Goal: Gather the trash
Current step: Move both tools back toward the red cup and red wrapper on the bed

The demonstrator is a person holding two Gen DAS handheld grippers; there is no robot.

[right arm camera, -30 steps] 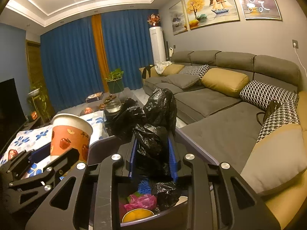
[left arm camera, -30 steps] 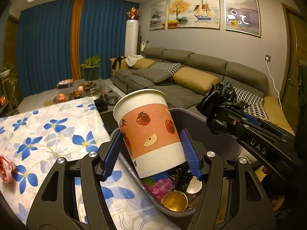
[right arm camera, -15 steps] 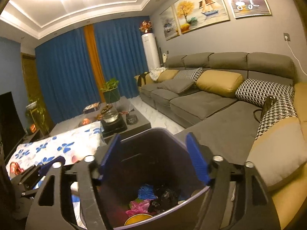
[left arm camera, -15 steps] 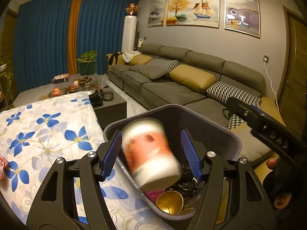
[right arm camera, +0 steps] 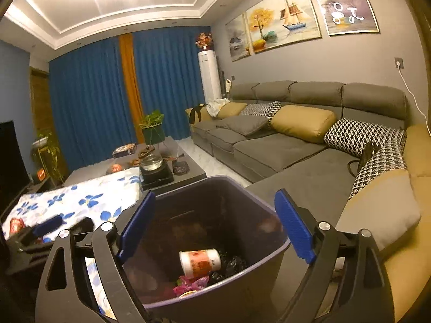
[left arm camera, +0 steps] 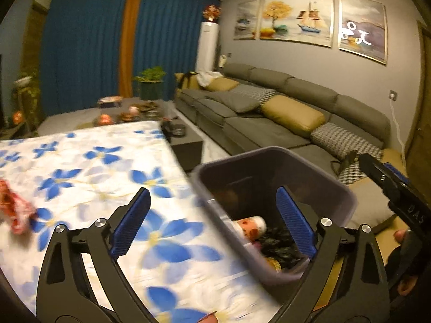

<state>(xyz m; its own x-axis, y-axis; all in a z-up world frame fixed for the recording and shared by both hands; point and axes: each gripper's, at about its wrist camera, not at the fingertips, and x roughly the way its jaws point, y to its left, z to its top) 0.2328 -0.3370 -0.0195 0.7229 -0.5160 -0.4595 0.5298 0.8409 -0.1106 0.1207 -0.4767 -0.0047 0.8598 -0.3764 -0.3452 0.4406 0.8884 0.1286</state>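
A dark purple trash bin (right arm camera: 272, 250) stands beside the table; it also shows in the left wrist view (left arm camera: 347, 196). A paper cup with an orange fruit print (right arm camera: 200, 261) lies on its side inside, on a black plastic bag (right arm camera: 231, 265) and pink wrappers (right arm camera: 188, 282); the cup also shows in the left wrist view (left arm camera: 249, 227). My left gripper (left arm camera: 212, 220) is open and empty over the table edge. My right gripper (right arm camera: 216, 227) is open and empty above the bin. A red crumpled wrapper (left arm camera: 14, 211) lies on the table at far left.
The table has a white cloth with blue flowers (left arm camera: 80, 167). A dark coffee table (right arm camera: 161, 172) with a glass teapot stands behind it. A grey L-shaped sofa (right arm camera: 296, 145) with cushions runs along the right. The right gripper's body (left arm camera: 398, 196) reaches in at the right of the left wrist view.
My left gripper opened and the paper cup fell into the bin; it has swung left over the table. My right gripper opened and the black bag dropped into the bin.
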